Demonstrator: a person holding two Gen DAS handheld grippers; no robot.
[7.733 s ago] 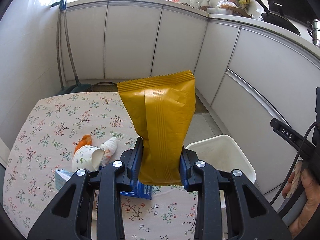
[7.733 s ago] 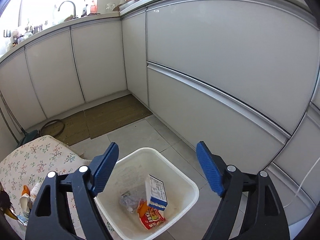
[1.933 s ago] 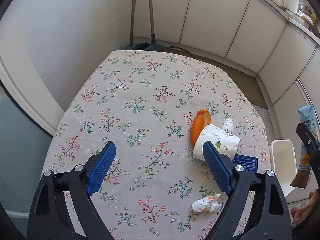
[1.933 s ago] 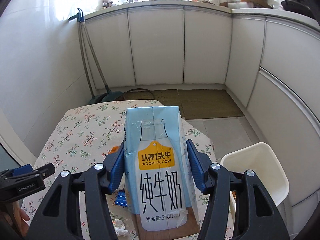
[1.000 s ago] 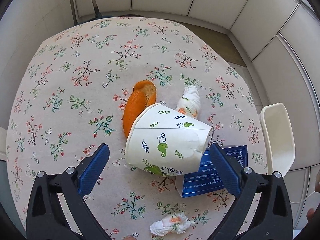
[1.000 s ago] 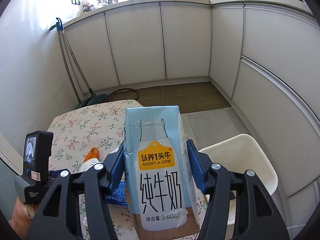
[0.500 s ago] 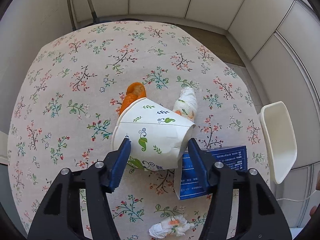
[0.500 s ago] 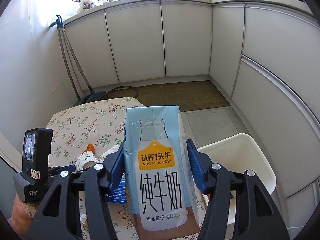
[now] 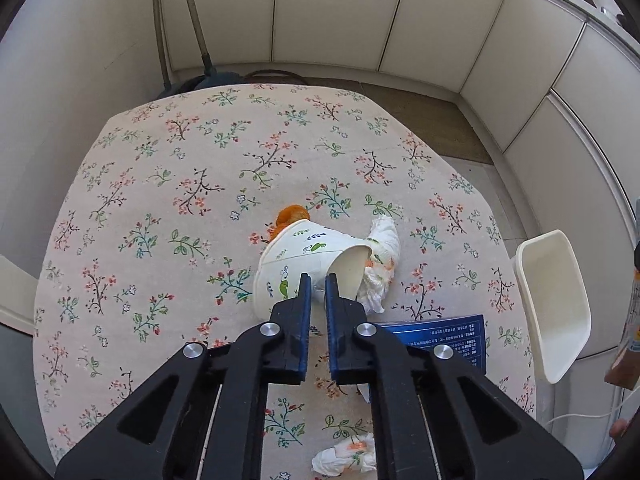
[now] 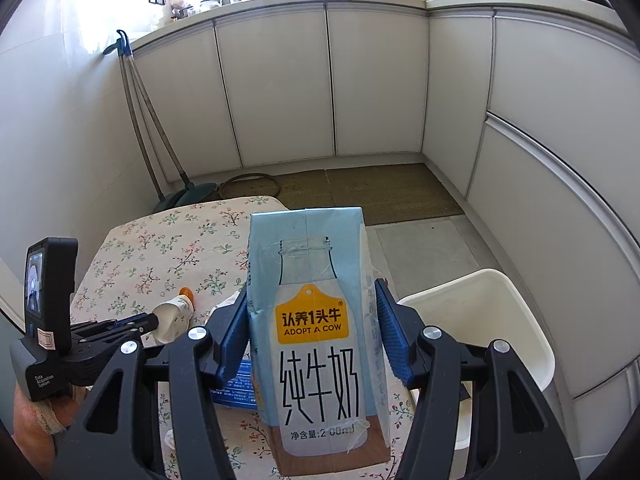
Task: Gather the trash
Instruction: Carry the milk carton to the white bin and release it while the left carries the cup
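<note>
A white paper cup (image 9: 296, 264) with leaf prints lies tilted over the floral tablecloth (image 9: 160, 200). My left gripper (image 9: 314, 292) is shut on its wall near the rim, one finger inside the mouth. From the right wrist view the same cup (image 10: 174, 316) hangs at the left gripper's (image 10: 148, 322) tips. My right gripper (image 10: 310, 296) is shut on a pale blue milk carton (image 10: 316, 320), held upright beside the white bin (image 10: 532, 320).
An orange peel (image 9: 292, 214) and a crumpled tissue (image 9: 384, 264) lie right by the cup. A blue box (image 9: 444, 336) and a second tissue wad (image 9: 344, 456) sit nearer me. The bin (image 9: 560, 320) stands off the table's right edge, with cabinets behind.
The left jaws have closed from wide open onto the cup's wall, and the cup has tipped and risen a little. The right gripper and carton have stayed put.
</note>
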